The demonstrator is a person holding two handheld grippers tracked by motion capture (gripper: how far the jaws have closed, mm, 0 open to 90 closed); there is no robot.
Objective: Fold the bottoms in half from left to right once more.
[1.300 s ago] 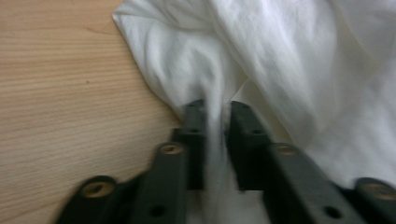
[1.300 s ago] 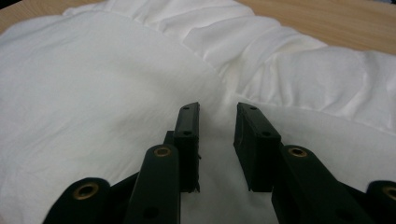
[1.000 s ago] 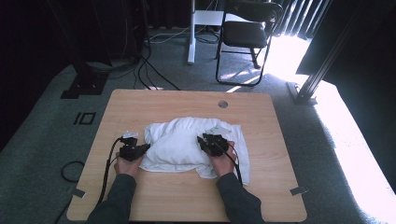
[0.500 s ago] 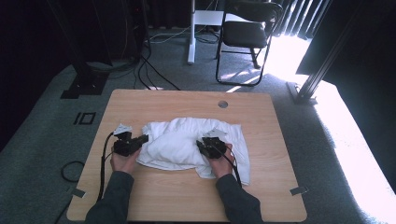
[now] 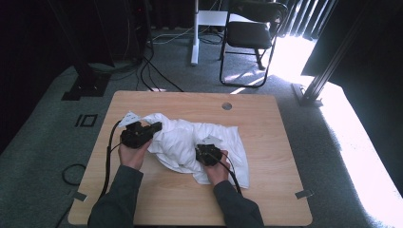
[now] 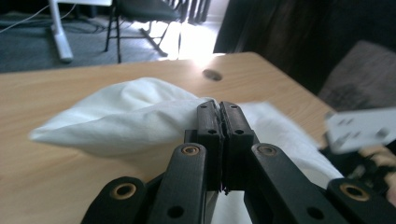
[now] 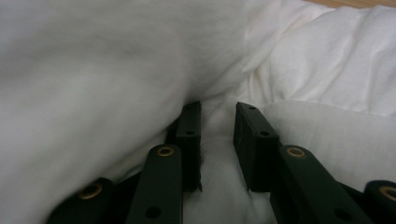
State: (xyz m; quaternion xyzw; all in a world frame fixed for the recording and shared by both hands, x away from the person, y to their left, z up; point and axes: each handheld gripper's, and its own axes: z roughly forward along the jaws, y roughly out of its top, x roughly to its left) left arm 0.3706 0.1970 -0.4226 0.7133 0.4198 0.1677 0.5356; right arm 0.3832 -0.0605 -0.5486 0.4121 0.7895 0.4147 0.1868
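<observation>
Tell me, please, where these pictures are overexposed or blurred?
High view: sunlight on the floor at right is blown out, the room behind is dark. Left gripper view: the white cloth has a smeared left edge. Right gripper view: the near cloth folds are soft and out of focus.

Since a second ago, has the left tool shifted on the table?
Yes. The left tool, shut on the white cloth, has moved away from the table's near edge, toward the round hole.
</observation>
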